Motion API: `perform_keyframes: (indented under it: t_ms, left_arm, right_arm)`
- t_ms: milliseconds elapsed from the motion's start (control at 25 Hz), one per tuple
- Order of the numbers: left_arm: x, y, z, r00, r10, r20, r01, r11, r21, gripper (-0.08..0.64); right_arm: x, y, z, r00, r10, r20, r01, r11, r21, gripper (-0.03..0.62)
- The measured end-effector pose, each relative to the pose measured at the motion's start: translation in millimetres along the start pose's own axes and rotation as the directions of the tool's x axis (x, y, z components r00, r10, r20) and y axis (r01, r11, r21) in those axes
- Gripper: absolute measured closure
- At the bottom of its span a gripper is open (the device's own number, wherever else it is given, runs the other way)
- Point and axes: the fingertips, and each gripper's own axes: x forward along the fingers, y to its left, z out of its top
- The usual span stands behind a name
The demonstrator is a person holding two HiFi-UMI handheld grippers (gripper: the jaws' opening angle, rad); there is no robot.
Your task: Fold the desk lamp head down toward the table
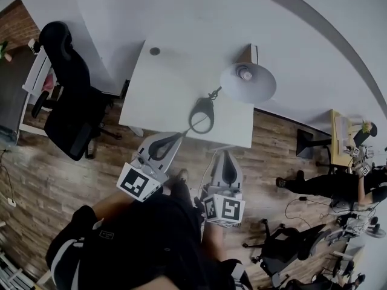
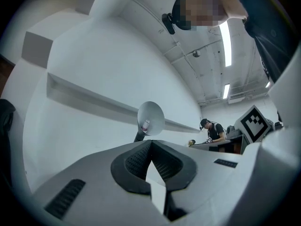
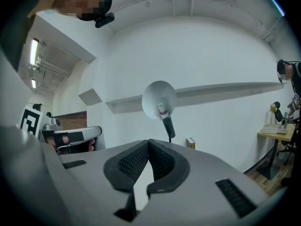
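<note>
The left gripper's point(image 2: 151, 144) fingers are closed, their dark ribbed pads meeting at the tips with nothing between them. The right gripper's point(image 3: 149, 141) fingers are closed in the same way and hold nothing. In the head view the left gripper point(image 1: 179, 135) and the right gripper point(image 1: 227, 154) sit side by side, both short of the desk lamp point(image 1: 248, 81) and touching nothing, each with its marker cube towards the person.

Both grippers point at the desk lamp, which stands on the white tabletop point(image 1: 172, 77) with its head raised. In both gripper views the open white shade point(image 3: 159, 100) faces the camera, the bulb point(image 3: 162, 109) showing inside it and a black neck point(image 3: 168, 126) running down from it. A black loop point(image 1: 202, 115) lies on the tabletop just on the person's side of the lamp; I cannot tell whether it is the base or a cable. A small box point(image 1: 251, 54) stands beyond the lamp, against the white wall. A black office chair point(image 1: 69, 95) stands well to the left of the lamp on the wooden floor point(image 1: 54, 180). Far to the right of the lamp another person point(image 1: 338, 185) sits near a pale wooden desk point(image 1: 338, 139)
</note>
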Motion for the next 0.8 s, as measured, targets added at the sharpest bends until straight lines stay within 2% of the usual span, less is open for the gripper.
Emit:
perform_keyframes:
  t_ms: [240,440,600,800]
  left_arm:
    - [32.3,7.8,2.0,0.999,0.036,0.014,-0.037,0.999,0.014,0.54]
    - [58.5,15.1,9.9,0.997,0.067,0.025,-0.068,0.996,0.051,0.54]
    - [79.1,20.1,17.6,0.996,0.079,0.048,-0.082,0.994,0.065,0.538]
    - [107.8,23.1,19.4,0.997,0.07,0.024,-0.072,0.994,0.079,0.514]
  right_arm:
    - [28.6,-23.3,6.5,1.0,0.022,-0.004,-0.022,1.0,-0.009,0.578]
    - [49.4,-49.8,24.9,0.999,0.017,0.034,-0.016,1.0,-0.016,0.576]
    - [64.6,-66.0,39.9,0.998,0.022,0.061,-0.021,1.0,-0.016,0.501]
    - [80.3,-79.5,57.6,0.996,0.033,0.08,-0.032,0.999,-0.007,0.484]
